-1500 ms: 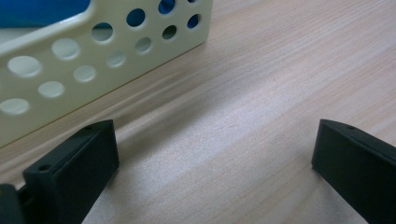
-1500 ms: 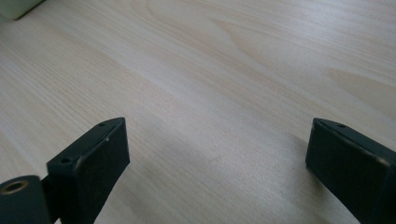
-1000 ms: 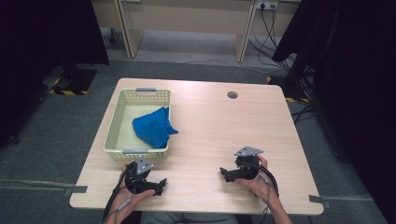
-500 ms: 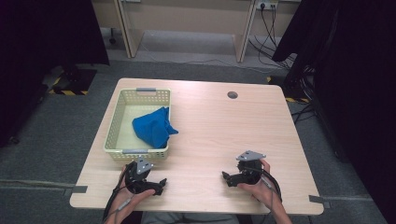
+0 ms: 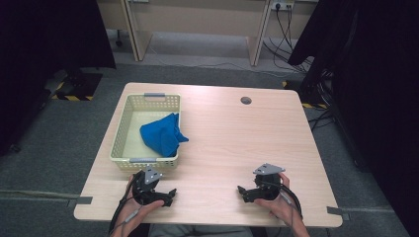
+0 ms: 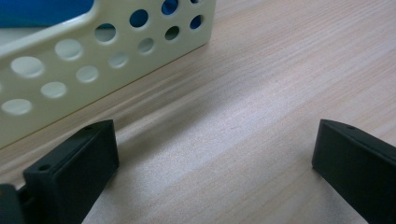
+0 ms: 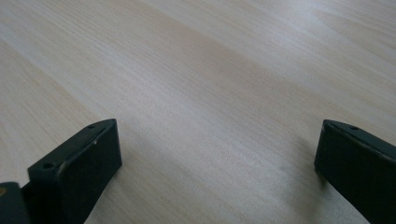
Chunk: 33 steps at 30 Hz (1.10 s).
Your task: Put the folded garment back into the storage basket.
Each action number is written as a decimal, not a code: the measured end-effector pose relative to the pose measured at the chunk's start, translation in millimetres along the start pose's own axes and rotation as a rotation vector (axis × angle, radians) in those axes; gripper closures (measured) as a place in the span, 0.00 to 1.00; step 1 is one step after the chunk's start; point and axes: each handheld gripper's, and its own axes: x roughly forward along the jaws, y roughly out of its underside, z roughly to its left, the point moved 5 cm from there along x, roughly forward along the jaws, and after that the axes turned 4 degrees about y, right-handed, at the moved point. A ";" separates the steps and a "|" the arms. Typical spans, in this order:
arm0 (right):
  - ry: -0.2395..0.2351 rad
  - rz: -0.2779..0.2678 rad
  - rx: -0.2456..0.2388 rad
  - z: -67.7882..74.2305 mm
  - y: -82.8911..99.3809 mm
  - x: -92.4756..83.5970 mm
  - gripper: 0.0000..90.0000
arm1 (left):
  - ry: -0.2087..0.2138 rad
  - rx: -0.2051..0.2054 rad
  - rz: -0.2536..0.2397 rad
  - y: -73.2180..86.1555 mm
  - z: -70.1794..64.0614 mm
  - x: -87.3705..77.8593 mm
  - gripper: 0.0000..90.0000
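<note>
The left claw (image 5: 170, 193) rests low at the near edge of the surface (image 5: 232, 138), just beside the near wall of the basket (image 5: 144, 160), its jaws spread wide with nothing between them. The right claw (image 5: 242, 191) sits well apart from it near the same edge, jaws equally wide and empty over bare wood. A crumpled blue cloth (image 5: 163, 133) lies inside the basket, partly draped over its right rim. In the left gripper view the basket's perforated cream wall (image 6: 93, 51) stands close ahead of the jaws, blue showing through its holes.
</note>
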 end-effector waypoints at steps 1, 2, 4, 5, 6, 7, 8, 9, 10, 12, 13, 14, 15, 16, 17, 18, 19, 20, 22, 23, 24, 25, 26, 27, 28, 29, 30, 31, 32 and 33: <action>0.000 0.001 0.001 0.3 0.6 -0.7 0.01 | 0.000 0.000 0.000 0.0 0.0 0.0 0.00; -0.001 0.002 0.000 0.5 1.4 -1.4 0.01 | 0.000 0.000 0.000 0.0 0.0 0.0 0.00; -0.001 0.001 0.000 0.7 2.7 -2.7 0.01 | 0.000 0.000 0.000 0.0 0.0 0.0 0.00; -0.002 0.002 -0.002 0.5 3.4 -3.4 0.01 | 0.000 0.000 0.000 0.0 0.0 0.0 0.00; -0.002 0.002 -0.002 0.4 4.1 -3.9 0.01 | 0.000 0.000 0.000 0.0 0.0 0.0 0.00; -0.002 0.002 0.000 0.5 4.7 -4.6 0.01 | 0.000 0.000 0.000 0.0 0.0 0.0 0.00; -0.002 0.003 -0.001 0.6 5.4 -5.3 0.01 | 0.000 0.000 0.000 0.0 0.0 0.0 0.00; -0.003 0.004 -0.001 0.8 6.1 -6.0 0.01 | 0.000 0.000 0.000 0.0 0.0 0.0 0.00; -0.004 0.004 -0.002 0.9 6.7 -6.6 0.01 | 0.000 0.000 0.000 0.0 0.0 0.0 0.00; -0.004 0.004 -0.003 0.9 8.0 -7.9 0.01 | 0.000 0.000 0.000 0.0 0.0 0.0 0.00; -0.005 0.004 -0.002 1.0 8.6 -8.5 0.01 | 0.000 0.000 0.000 0.0 0.0 0.0 0.00; -0.006 0.004 -0.001 1.0 9.3 -9.1 0.01 | 0.000 0.000 0.000 0.0 0.0 0.0 0.00; -0.006 0.004 0.000 0.9 9.9 -9.8 0.01 | 0.000 0.000 0.000 0.0 0.0 0.0 0.00; -0.006 0.005 -0.001 0.9 10.6 -10.5 0.01 | 0.000 0.000 0.000 0.0 0.0 0.0 0.00; -0.007 0.005 0.000 0.9 11.3 -11.2 0.01 | 0.000 0.000 0.000 0.0 0.0 0.0 0.00; -0.007 0.005 -0.001 0.9 12.0 -11.8 0.01 | 0.000 0.000 0.000 0.0 0.0 0.0 0.00; -0.008 0.005 -0.001 0.9 12.7 -12.6 0.01 | 0.000 0.000 0.000 0.0 0.0 0.0 0.00; -0.007 0.005 0.000 1.0 13.5 -13.2 0.01 | 0.000 0.000 0.000 0.0 0.0 0.0 0.00; -0.006 0.005 -0.002 1.1 15.0 -14.6 0.01 | 0.000 0.000 0.000 0.0 0.0 0.0 0.00; -0.007 0.005 -0.002 1.2 15.7 -15.3 0.01 | 0.000 0.000 0.000 0.0 0.0 0.0 0.00; -0.007 0.005 0.000 1.3 16.4 -15.9 0.01 | 0.000 0.000 0.000 0.0 0.0 0.0 0.00; -0.007 0.004 0.001 1.3 17.1 -16.6 0.01 | 0.000 0.000 0.000 0.0 0.0 0.0 0.00; -0.007 0.003 -0.001 1.1 17.8 -17.1 0.01 | 0.000 0.000 0.000 0.0 0.0 0.0 0.00; -0.007 0.003 0.000 1.0 18.6 -17.8 0.01 | 0.000 0.000 0.000 0.0 0.0 0.0 0.00; -0.005 0.002 0.001 0.7 19.3 -18.3 0.01 | 0.000 0.000 0.000 0.0 0.0 0.0 0.00; -0.004 0.002 0.002 0.3 20.0 -18.9 0.01 | 0.000 0.000 0.000 0.0 0.0 0.0 0.00; -0.004 0.002 0.001 -0.1 20.7 -19.6 0.01 | 0.000 0.000 0.000 0.0 0.0 0.0 0.00; -0.005 0.001 0.002 -0.2 21.4 -20.3 0.01 | 0.000 0.000 0.000 0.0 0.0 0.0 0.00; -0.003 0.003 0.002 -0.5 22.2 -21.1 0.01 | 0.000 0.000 0.000 0.0 0.0 0.0 0.00; -0.003 0.001 0.005 -0.4 22.8 -21.5 0.01 | 0.000 0.000 0.000 0.0 0.0 0.0 0.00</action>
